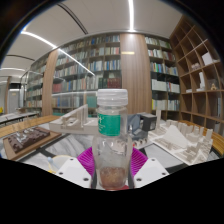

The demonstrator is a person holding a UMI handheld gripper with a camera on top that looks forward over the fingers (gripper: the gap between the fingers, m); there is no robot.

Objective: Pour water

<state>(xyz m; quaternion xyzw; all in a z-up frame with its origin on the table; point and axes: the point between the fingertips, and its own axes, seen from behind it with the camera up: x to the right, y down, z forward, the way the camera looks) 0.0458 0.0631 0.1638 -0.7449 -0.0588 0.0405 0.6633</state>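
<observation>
The bottle [112, 135] looks like clear, glossy plastic, with a smooth white plastic cap [112, 97] and a green printed label [110, 123]. The purple pads [88, 157] on the jaws look matt and ribbed. Behind stand wooden bookshelves [85, 75] with a smooth, warm finish.

The bottle [112, 135] is clear plastic with a pale translucent cap, a teal-green label band round its upper half and a brownish tint at its base. The gripper [112, 165] has magenta pads [88, 158] and white finger bodies on either side of the bottle. Beyond them stand white architectural models [185, 140] on a light wooden table [20, 148]. The bookshelves [90, 75] behind are warm brown wood, filled with many-coloured book spines. The ceiling [80, 30] is white with bright white light strips.
</observation>
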